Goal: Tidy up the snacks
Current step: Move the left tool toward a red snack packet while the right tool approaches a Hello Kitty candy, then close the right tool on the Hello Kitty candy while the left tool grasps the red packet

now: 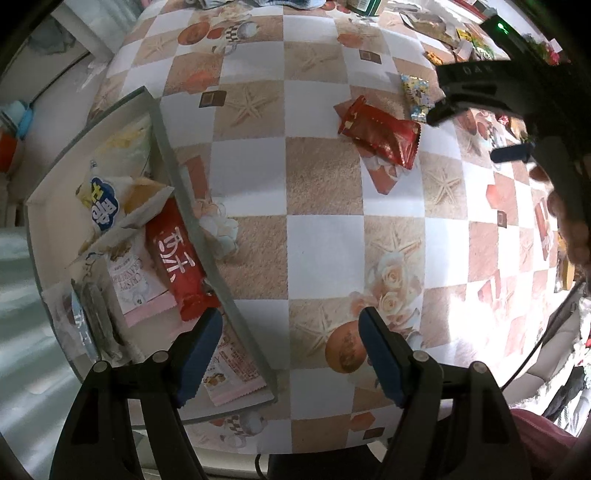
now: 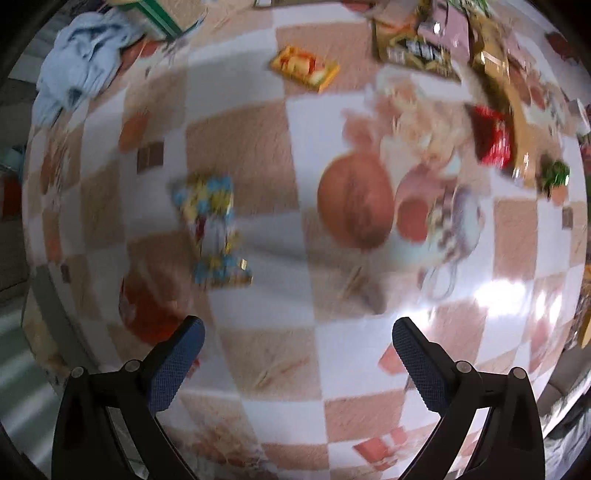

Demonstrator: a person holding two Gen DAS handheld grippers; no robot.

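Two loose packets lie ahead of my jaws: the red packet [image 1: 380, 134] and the blue-yellow packet [image 2: 212, 229], its long axis pointing away from me. My right gripper [image 2: 297, 341] is nearer to both. It and my left gripper [image 1: 291, 332] stand wide open and hold nothing.

Tabletop [image 1: 325, 240] has a checkered cloth, white and sand-beige squares with printed starfish, roses and shells. Crumpled light-blue cloth [image 2: 77, 55] lies at its far left corner, touching a green-edged box [image 2: 166, 14] beside it. Left of the tabletop, a blue and orange object [image 1: 14, 129] sits low, too distorted to identify. Right-wrist view is motion-blurred.
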